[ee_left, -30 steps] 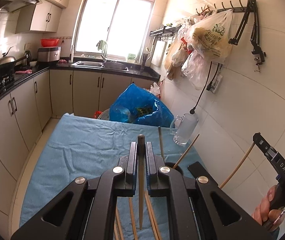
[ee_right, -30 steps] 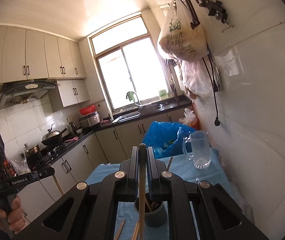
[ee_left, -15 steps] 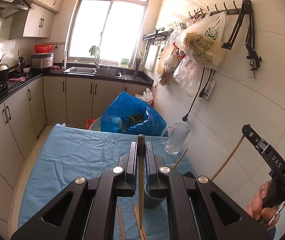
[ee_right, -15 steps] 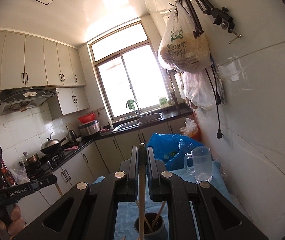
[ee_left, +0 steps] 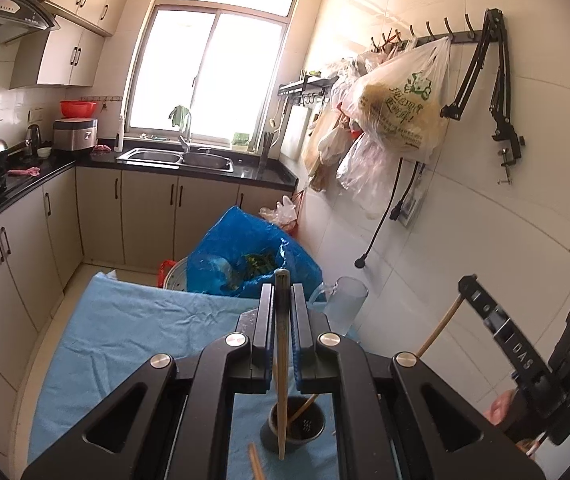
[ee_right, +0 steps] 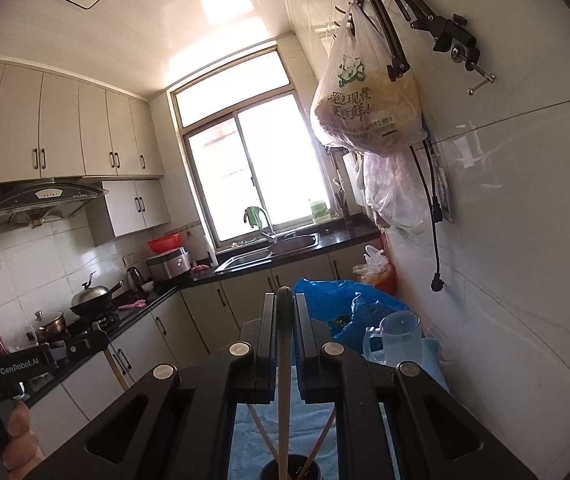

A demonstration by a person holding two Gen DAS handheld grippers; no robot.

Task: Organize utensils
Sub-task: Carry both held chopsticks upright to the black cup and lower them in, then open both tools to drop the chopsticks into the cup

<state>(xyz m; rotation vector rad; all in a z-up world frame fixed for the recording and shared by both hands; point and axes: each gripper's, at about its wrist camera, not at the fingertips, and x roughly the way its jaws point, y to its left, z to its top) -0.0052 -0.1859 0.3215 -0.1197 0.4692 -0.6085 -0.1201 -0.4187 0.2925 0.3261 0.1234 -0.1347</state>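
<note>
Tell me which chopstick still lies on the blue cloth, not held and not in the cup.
The short chopstick left of the dark cup. It lies flat on the cloth; the others are gripped in tongs or lean inside the cup.

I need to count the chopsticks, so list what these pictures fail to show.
- Holder contents: left wrist view, left gripper body covers part of the rim.
- Holder base: right wrist view, cut by the bottom edge.
- Loose chopstick on the blue cloth: cut off by the bottom edge.
</note>
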